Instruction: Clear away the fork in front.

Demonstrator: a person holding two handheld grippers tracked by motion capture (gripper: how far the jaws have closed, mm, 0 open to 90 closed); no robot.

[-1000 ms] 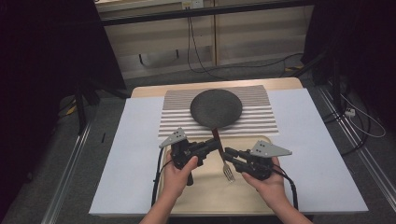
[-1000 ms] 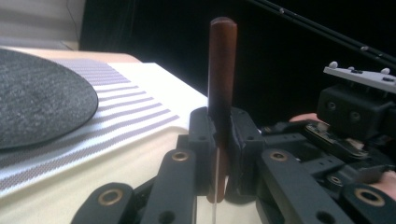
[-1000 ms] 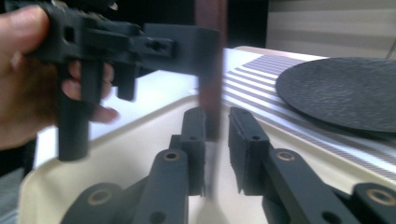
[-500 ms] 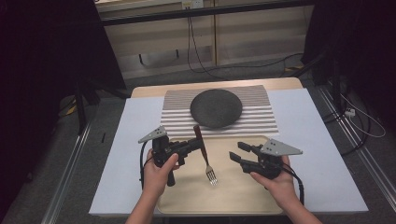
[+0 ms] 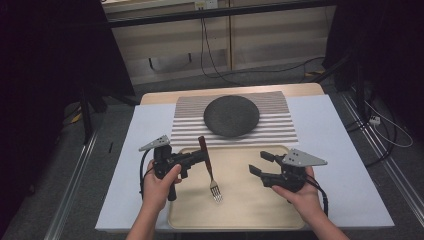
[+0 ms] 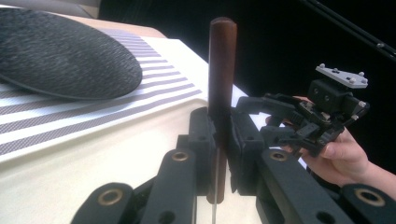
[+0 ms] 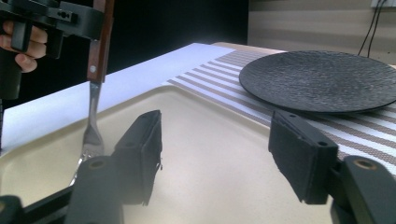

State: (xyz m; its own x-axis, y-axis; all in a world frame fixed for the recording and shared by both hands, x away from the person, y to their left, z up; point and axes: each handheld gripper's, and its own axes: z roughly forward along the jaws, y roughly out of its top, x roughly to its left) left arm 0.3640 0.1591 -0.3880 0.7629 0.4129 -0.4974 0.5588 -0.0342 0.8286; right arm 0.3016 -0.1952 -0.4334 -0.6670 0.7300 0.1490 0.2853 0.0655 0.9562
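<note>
Our left gripper (image 5: 200, 158) clamps the fork (image 5: 210, 169) by its handle alone — tines dangling below may swing or slip; right gripper (image 5: 262, 163) gapes empty.

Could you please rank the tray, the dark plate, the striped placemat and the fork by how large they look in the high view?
1. Striped placemat and tray: they look alike in extent, so I would not rank one above the other.
2. Dark plate.
3. Fork, held in the left gripper.
</note>
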